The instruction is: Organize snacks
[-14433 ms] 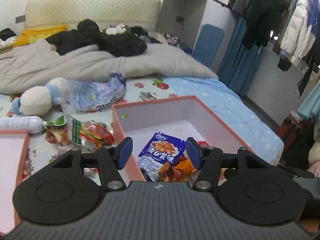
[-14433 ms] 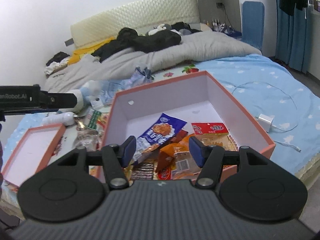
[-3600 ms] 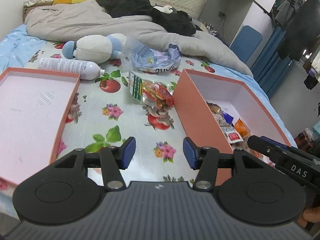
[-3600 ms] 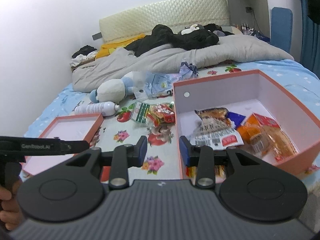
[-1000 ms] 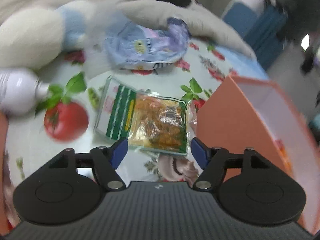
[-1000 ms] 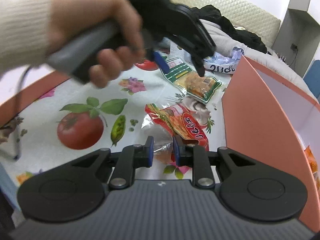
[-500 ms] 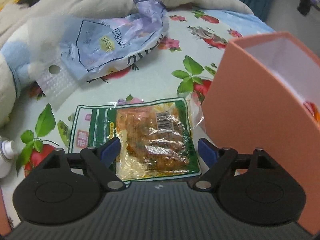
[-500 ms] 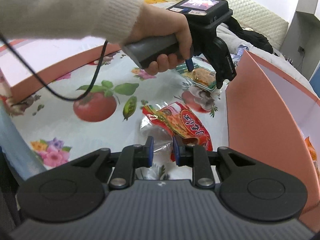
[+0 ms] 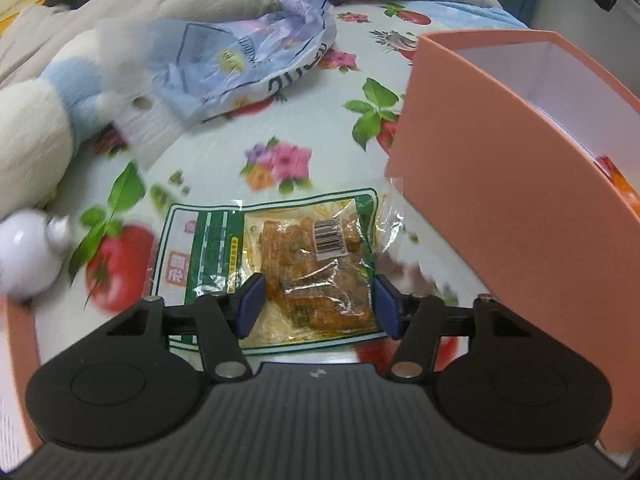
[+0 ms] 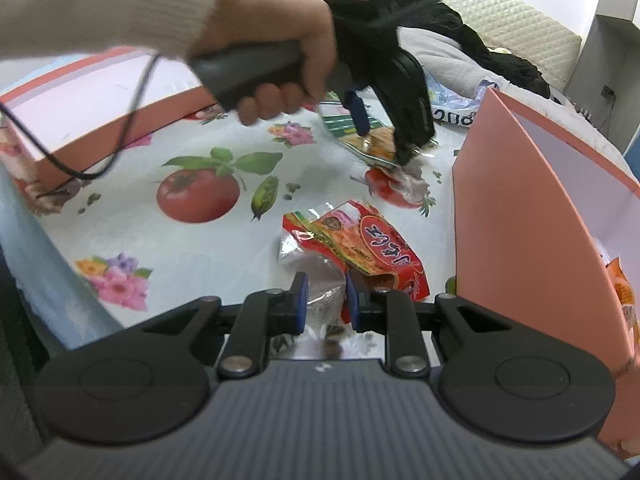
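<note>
**Both grippers set on loose snack packets beside the box**

While the orange box (image 9: 500,184) stands just to the right of both tools, two packets lie outside it on the flowered sheet (image 10: 192,240), which is presumably why each gripper is down at sheet level. The left gripper (image 9: 316,304) has its jaws spread wide either side of the green snack packet (image 9: 280,256), straddling the clear end with the barcode; whether the pads touch the film I cannot tell. That wide stance suits a flat packet taken across its width. The right gripper (image 10: 326,300) is drawn narrow, pinching the clear plastic tail of the red snack packet (image 10: 360,248), whose printed body lies ahead of its fingertips. Holding by the tail likely lets the packet hang free for a lift over the box wall. A crumpled blue bag (image 9: 248,60) lies well ahead of the left gripper.
</note>
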The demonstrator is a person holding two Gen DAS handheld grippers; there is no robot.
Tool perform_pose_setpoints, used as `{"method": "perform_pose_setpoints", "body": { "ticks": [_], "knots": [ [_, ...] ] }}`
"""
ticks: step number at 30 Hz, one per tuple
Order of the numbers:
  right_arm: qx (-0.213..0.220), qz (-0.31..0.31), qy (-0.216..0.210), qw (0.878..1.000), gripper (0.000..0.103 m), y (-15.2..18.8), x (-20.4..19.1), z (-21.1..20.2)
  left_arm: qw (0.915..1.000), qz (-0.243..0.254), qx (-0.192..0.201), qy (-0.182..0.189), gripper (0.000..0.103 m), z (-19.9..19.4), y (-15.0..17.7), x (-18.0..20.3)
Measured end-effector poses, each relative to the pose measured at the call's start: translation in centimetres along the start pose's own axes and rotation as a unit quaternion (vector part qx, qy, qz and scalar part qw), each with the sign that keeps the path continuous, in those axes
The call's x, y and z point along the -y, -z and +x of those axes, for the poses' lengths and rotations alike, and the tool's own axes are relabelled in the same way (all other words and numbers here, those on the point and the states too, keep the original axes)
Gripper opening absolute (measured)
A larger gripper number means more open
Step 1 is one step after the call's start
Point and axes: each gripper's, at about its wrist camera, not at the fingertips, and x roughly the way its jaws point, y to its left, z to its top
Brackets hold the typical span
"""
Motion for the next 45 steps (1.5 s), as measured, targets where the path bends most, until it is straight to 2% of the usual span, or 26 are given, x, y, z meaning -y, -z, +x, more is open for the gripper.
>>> {"method": "perform_pose_setpoints", "body": {
  "ticks": [1,5,11,13,15,16,17,18,19,20,21,22,23,26,29,31,33,34,35,36,38,39,40,41,43,45],
  "knots": [
    [0.0,0.002,-0.004,1.0,0.023,0.0,0.0,-0.2,1.0,-0.006,0.0,-0.001,0.054,-0.8,0.8,-0.1],
    [0.003,0.004,-0.015,1.0,0.024,0.2,-0.2,-1.1,0.9993,-0.038,-0.001,0.0,0.051,-3.5,4.1,-0.1],
    [0.004,-0.003,-0.033,0.999,0.024,0.8,-0.7,-2.5,0.9972,-0.07,0.01,-0.022,0.049,-7.3,9.6,0.7],
    [0.006,0.0,-0.04,0.999,0.026,0.9,-0.8,-3.1,0.9964,-0.072,0.022,-0.04,0.048,-8.6,11.2,1.2],
    [0.019,0.018,-0.055,0.998,0.03,1.0,-0.5,-3.9,0.9951,-0.077,0.03,-0.055,0.046,-9.7,12.7,1.6],
    [0.024,0.033,-0.063,0.997,0.036,0.9,-0.2,-4.3,0.9939,-0.089,0.036,-0.054,0.044,-10.3,13.5,1.6],
    [0.028,0.045,-0.072,0.996,0.038,0.9,0.1,-4.7,0.9928,-0.099,0.041,-0.054,0.024,-10.9,14.2,1.6],
    [0.03,0.054,-0.08,0.995,0.039,0.9,0.2,-4.9,0.9916,-0.108,0.047,-0.055,0.015,-11.6,14.8,1.6],
    [0.034,0.062,-0.087,0.994,0.043,0.8,0.4,-5.2,0.9902,-0.117,0.05,-0.058,0.013,-12.1,15.3,1.5],
    [0.039,0.069,-0.092,0.993,0.054,0.8,0.5,-5.5,0.9886,-0.128,0.055,-0.057,0.009,-12.6,15.8,1.3],
    [0.044,0.074,-0.094,0.992,0.061,0.7,0.5,-5.7,0.9869,-0.143,0.056,-0.051,0.009,-13.0,16.2,1.1],
    [0.054,0.081,-0.096,0.991,0.072,0.5,0.7,-5.9,0.9852,-0.156,0.055,-0.044,0.008,-13.3,16.7,0.8],
    [0.063,0.085,-0.097,0.99,0.076,0.4,0.7,-6.1,0.9834,-0.167,0.057,-0.04,0.008,-13.5,17.1,0.6],
    [0.075,0.098,-0.084,0.989,0.076,-0.2,1.0,-5.9,0.9801,-0.185,0.064,-0.032,0.008,-14.2,17.7,0.0],
    [0.062,0.098,-0.069,0.991,0.076,-0.7,1.1,-4.7,0.9776,-0.197,0.074,-0.011,0.009,-15.0,17.8,-0.7],
    [0.052,0.091,-0.055,0.993,0.075,-0.9,1.0,-4.0,0.9768,-0.201,0.073,-0.011,0.01,-15.2,17.6,-1.0],
    [0.044,0.083,-0.041,0.995,0.075,-1.0,1.0,-3.4,0.982,-0.172,0.078,-0.007,0.019,-15.3,17.1,-0.5],
    [0.038,0.083,-0.036,0.995,0.075,-1.0,1.0,-3.1,0.985,-0.152,0.081,-0.012,0.041,-15.3,16.9,-0.2],
    [0.031,0.083,-0.031,0.996,0.076,-1.0,0.9,-2.8,0.9875,-0.134,0.079,-0.022,0.069,-15.0,16.7,0.1],
    [0.023,0.081,-0.025,0.996,0.076,-1.0,0.9,-2.4,0.9892,-0.12,0.076,-0.035,0.077,-14.7,16.4,0.3],
    [0.011,0.081,-0.013,0.997,0.076,-1.0,0.9,-1.6,0.9908,-0.102,0.076,-0.045,0.081,-13.9,15.8,0.1],
    [0.005,0.083,-0.008,0.997,0.076,-0.9,0.9,-1.3,0.9921,-0.096,0.071,-0.039,0.084,-13.2,15.5,-0.3],
    [-0.001,0.086,-0.006,0.996,0.076,-0.8,0.9,-1.0,0.9931,-0.094,0.063,-0.03,0.091,-12.4,15.2,-0.8],
    [-0.007,0.088,-0.008,0.996,0.077,-0.7,0.9,-0.7,0.994,-0.091,0.055,-0.027,0.092,-11.6,15.0,-1.3],
    [-0.016,0.091,-0.015,0.996,0.078,-0.8,0.9,-0.5,0.9948,-0.081,0.042,-0.044,0.092,-10.2,14.7,-1.9],
    [-0.018,0.089,-0.013,0.996,0.084,-0.7,0.8,-0.2,0.995,-0.073,0.049,-0.047,0.094,-9.3,15.1,-2.1]
  ]
}}
